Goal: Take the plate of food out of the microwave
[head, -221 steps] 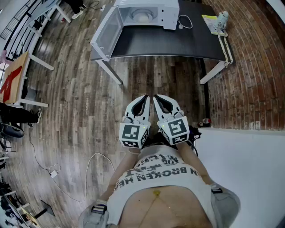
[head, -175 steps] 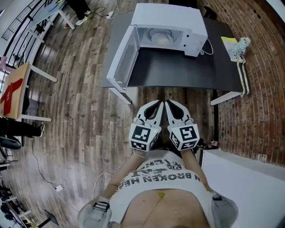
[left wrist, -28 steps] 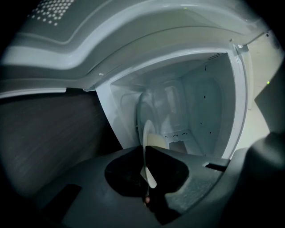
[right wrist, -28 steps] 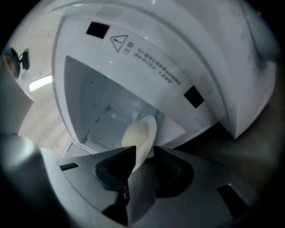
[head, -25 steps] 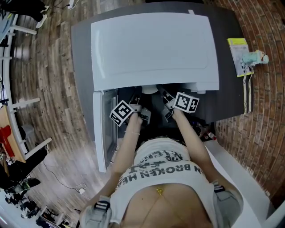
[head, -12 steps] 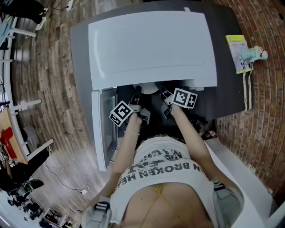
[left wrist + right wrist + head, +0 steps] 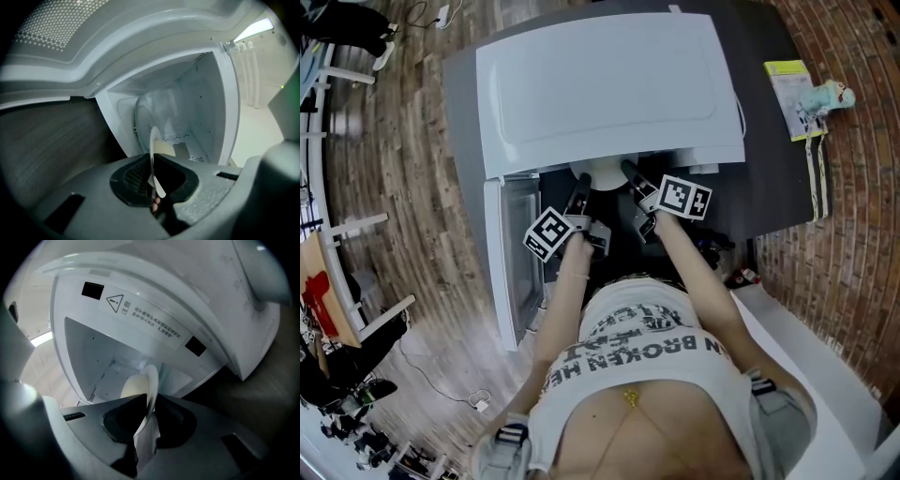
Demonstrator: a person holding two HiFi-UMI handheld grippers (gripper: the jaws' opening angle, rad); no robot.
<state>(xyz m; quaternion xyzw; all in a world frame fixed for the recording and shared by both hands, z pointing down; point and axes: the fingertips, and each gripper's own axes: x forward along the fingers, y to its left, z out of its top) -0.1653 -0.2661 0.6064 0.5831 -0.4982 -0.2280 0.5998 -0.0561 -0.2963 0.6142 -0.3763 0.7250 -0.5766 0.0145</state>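
Two grips hold one plate: we have the left gripper [image 7: 579, 192] and the right gripper [image 7: 630, 176] at the mouth of the microwave [image 7: 600, 84], one on each side of the plate [image 7: 152, 140], each closed down on its rim. Our left gripper view shows the rim edge-on, running straight into the dark throat between the jaws, and the right gripper view shows the same on the opposite side. Both tools are rolled onto their sides, so one jaw lies over the rim and the other under it. That is why the plate reads as a thin upright line in both views. We take the two-sided hold to be deliberate: a pinch at one edge alone would let the plate tip, while opposite pinches keep it level and stop the pale mound of food [image 7: 165, 148] from sliding. The food sits toward the middle, clear of both sets of jaws. The door [image 7: 508, 258] stands wide open on our left, so the way out is free. In the head view the plate peeks from just under the front edge of the white casing, so we judge it to be at the opening and not yet over the dark table [image 7: 769, 178]. Whether it is clear of the cavity floor we cannot tell. The next move calls for an even pull toward us, both grippers together
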